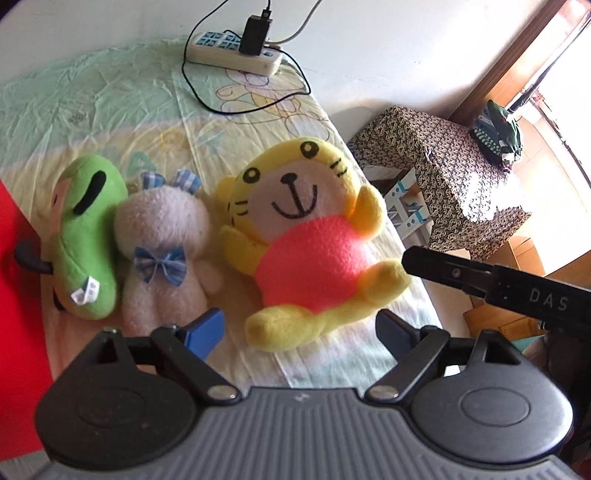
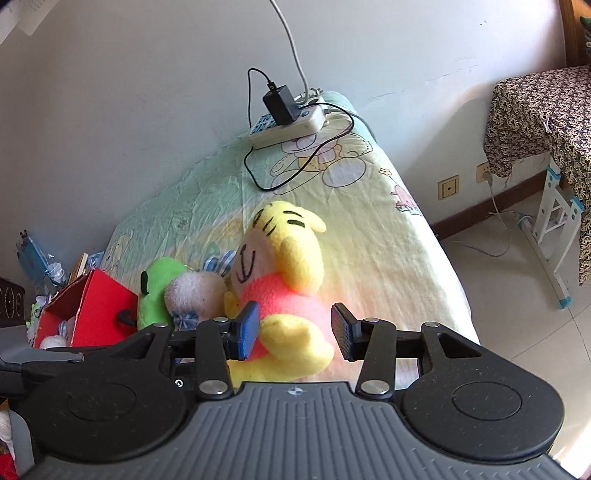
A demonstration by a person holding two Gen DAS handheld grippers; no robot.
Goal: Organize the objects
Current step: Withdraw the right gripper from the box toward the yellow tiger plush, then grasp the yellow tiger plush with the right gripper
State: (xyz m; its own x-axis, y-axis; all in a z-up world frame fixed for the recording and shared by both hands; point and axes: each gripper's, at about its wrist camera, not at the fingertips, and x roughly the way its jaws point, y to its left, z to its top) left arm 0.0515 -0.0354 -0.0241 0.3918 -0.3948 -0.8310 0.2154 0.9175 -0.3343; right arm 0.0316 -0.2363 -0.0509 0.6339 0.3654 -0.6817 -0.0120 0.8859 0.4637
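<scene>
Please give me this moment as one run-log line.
left gripper: open, empty, over bed | right gripper: open around tiger leg, not closed | frog, bunny: untouched beside red box

Power strip [image 1: 236, 50] (charger [image 1: 255, 35] plugged in).

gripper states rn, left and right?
Left gripper: open, empty, just short of the yellow tiger plush.
Right gripper: open around the tiger's leg, not clamped.

Plush toys [image 1: 306, 236], power strip [image 1: 236, 51] on bed [image 1: 92, 99]
</scene>
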